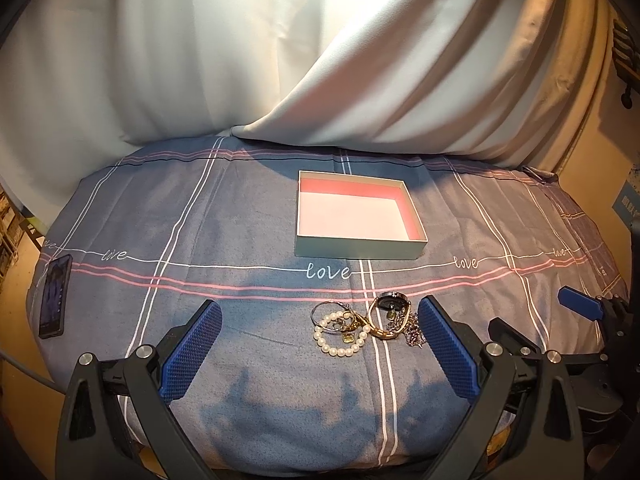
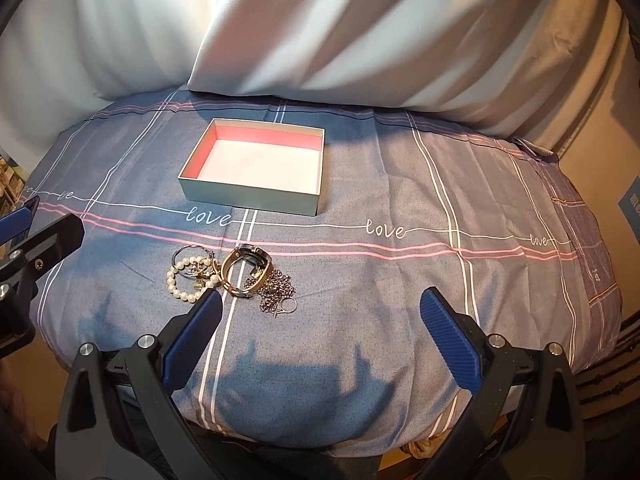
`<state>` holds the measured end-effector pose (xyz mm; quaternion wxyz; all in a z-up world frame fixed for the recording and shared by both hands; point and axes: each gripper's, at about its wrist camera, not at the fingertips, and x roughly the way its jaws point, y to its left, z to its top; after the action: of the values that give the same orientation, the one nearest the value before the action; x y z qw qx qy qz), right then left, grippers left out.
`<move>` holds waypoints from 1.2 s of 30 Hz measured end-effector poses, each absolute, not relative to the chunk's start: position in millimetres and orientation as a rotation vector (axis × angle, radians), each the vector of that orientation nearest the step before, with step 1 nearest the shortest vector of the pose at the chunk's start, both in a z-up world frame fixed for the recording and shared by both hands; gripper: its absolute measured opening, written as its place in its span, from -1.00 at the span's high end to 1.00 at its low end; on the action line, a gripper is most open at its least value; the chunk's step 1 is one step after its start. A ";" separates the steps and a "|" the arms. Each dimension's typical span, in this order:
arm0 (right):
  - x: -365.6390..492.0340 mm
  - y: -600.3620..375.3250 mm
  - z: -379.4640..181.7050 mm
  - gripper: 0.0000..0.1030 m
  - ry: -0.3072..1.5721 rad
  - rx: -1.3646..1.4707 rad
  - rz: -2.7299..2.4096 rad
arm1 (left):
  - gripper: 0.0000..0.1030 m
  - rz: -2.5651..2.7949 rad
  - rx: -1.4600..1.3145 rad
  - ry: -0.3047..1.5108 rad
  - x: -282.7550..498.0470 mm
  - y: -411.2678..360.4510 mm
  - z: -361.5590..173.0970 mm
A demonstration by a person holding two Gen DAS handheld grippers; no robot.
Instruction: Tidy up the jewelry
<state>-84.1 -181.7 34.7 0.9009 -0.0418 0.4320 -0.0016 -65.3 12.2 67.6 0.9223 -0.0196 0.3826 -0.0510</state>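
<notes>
Lying heaped, one pearl bracelet [image 2: 191,278], one watch [image 2: 249,270], one box [image 2: 256,166], both tongs [image 1: 320,354] [image 2: 320,340] apart

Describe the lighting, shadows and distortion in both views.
Left wrist view: warm light, blown-out glare on the curtain, gripper shadows on the bedspread, strong fisheye bending its stripes. Right wrist view: the same warm cast, a dark shadow beside the box, jewelry sharp, edges vignetted.

Open cloth [image 2: 360,320] lying clear before both grippers | jewelry heap [image 2: 232,276] and box [image 2: 248,200] blocking centre
</notes>
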 end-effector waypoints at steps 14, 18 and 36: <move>-87.8 -183.6 35.0 -0.90 0.887 -0.075 0.000 | -0.88 -0.093 -0.040 0.791 -70.5 12.8 67.2; -87.4 -182.4 33.6 -0.90 0.890 -0.073 0.003 | -0.88 -0.089 -0.038 0.794 -69.6 11.9 67.5; -47.5 -167.9 -59.4 -0.90 1.005 -0.143 0.087 | -0.88 -0.154 0.094 1.058 -2.9 5.7 -68.2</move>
<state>-47.5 -167.9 -59.4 0.8731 -0.0684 0.4809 0.0416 -2.9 5.7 -68.2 0.8594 0.0448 0.5040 -0.0736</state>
